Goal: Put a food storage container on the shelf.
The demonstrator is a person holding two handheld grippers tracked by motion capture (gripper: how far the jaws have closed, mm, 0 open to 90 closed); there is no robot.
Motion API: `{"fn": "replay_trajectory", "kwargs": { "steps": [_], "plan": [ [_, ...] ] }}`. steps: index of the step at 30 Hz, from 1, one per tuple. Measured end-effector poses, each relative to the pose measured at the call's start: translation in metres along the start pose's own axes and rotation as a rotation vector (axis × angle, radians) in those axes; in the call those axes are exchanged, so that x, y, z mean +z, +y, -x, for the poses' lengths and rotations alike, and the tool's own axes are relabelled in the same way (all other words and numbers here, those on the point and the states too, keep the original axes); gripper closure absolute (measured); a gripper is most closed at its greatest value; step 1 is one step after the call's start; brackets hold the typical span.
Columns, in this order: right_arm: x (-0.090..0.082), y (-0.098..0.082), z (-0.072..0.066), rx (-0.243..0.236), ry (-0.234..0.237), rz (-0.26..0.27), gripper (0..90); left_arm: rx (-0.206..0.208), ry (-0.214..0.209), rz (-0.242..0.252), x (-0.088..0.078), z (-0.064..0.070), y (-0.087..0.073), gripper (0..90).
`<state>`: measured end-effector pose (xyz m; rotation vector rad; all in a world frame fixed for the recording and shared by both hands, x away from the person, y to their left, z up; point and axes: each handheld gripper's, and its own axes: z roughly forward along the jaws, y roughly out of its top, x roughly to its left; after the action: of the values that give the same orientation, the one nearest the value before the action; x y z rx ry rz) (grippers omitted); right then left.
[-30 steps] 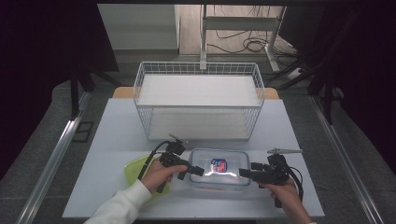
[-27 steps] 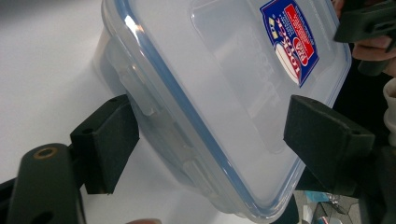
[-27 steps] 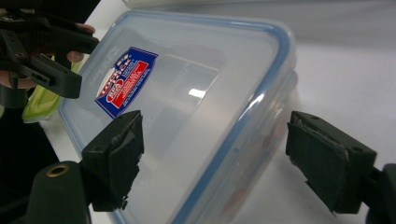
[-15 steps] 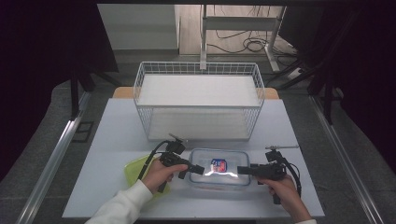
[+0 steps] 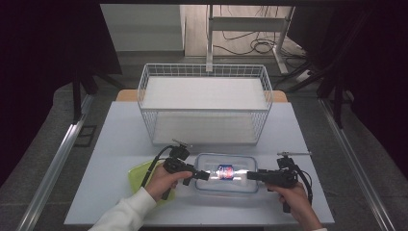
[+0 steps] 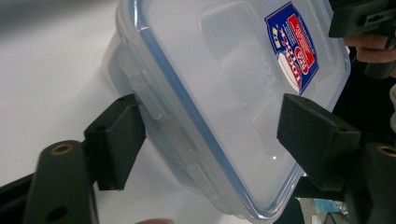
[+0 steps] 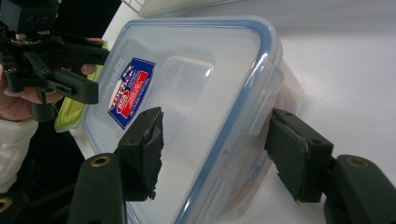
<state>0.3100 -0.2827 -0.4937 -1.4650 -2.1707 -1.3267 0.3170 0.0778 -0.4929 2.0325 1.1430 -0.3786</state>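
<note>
White table [image 5: 120, 144], 2 level claws flanking lidded container [image 5: 226, 166]

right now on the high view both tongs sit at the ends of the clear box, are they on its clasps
Observer: The right tongs straddle the rim of the lid at the side clasp. They've just been closing, and neither pad looks pressed yet.
Operator: and the left
Observer: The left tongs, also just closing, span the rim. One pad meets the left clasp; pressing or not, I can't tell.

Lab: bare table [image 5: 120, 144], floor cables [image 5: 250, 45]
</note>
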Motion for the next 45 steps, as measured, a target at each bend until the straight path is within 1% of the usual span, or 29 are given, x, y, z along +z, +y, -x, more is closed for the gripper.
{"fn": "replay_trajectory", "kwargs": {
  "steps": [2,3,4,5,6,8,11,12,14,15,16,17,21,25,29,36,38,40,45],
  "plan": [
    [-0.003,-0.004,-0.004,-0.02,-0.005,0.019,39.7,0.008,0.003,0.008,-0.002,0.002,-0.002,28.7],
    [-0.004,-0.004,-0.004,-0.024,-0.004,0.024,40.4,0.02,0.011,0.008,-0.004,0.004,-0.002,29.5],
    [-0.005,-0.005,-0.005,-0.033,-0.004,0.03,40.9,0.02,0.011,0.008,-0.004,0.004,-0.002,30.2],
    [-0.005,-0.005,-0.005,-0.033,-0.004,0.03,40.9,0.026,0.012,0.013,-0.005,0.005,-0.003,30.2],
    [-0.006,-0.006,-0.006,-0.036,-0.003,0.034,41.3,0.039,0.017,0.01,-0.006,0.006,-0.004,30.9],
    [-0.007,-0.008,-0.008,-0.053,-0.009,0.044,41.9,0.033,0.016,0.023,-0.007,0.007,-0.005,32.7],
    [-0.009,-0.011,-0.011,-0.065,-0.016,0.055,42.4,0.038,0.012,0.036,-0.009,0.008,-0.008,35.8],
    [-0.009,-0.012,-0.012,-0.072,-0.017,0.058,42.5,0.028,0.01,0.047,-0.01,0.008,-0.01,35.8],
    [-0.011,-0.014,-0.014,-0.081,-0.022,0.069,43.2,0.041,0.009,0.05,-0.011,0.008,-0.011,37.5],
    [-0.011,-0.014,-0.014,-0.081,-0.022,0.069,43.2,0.035,0.009,0.06,-0.011,0.009,-0.012,37.5],
    [-0.011,-0.014,-0.014,-0.083,-0.022,0.068,43.4,0.04,0.01,0.064,-0.011,0.01,-0.013,37.7],
    [-0.012,-0.016,-0.015,-0.083,-0.023,0.076,44.1,0.054,0.014,0.061,-0.013,0.01,-0.014,38.4],
    [-0.013,-0.017,-0.016,-0.088,-0.024,0.082,44.7,0.049,0.008,0.068,-0.014,0.01,-0.015,40.1],
    [-0.014,-0.019,-0.017,-0.094,-0.022,0.089,45.5,0.062,0.009,0.071,-0.015,0.011,-0.017,41.2],
    [-0.015,-0.02,-0.017,-0.089,-0.015,0.093,46.4,0.062,0.005,0.073,-0.016,0.011,-0.017,42.6],
    [-0.017,-0.021,-0.017,-0.097,-0.008,0.095,47.1,0.066,-0.005,0.081,-0.017,0.01,-0.019,43.8],
    [-0.017,-0.022,-0.017,-0.094,-0.004,0.098,47.7,0.062,-0.014,0.085,-0.018,0.009,-0.02,45.7],
    [-0.018,-0.022,-0.017,-0.096,-0.001,0.101,47.8,0.058,-0.015,0.091,-0.018,0.009,-0.021,45.9],
    [-0.018,-0.023,-0.017,-0.087,-0.002,0.109,48.4,0.066,-0.006,0.095,-0.018,0.011,-0.022,45.9]
  ]
}}
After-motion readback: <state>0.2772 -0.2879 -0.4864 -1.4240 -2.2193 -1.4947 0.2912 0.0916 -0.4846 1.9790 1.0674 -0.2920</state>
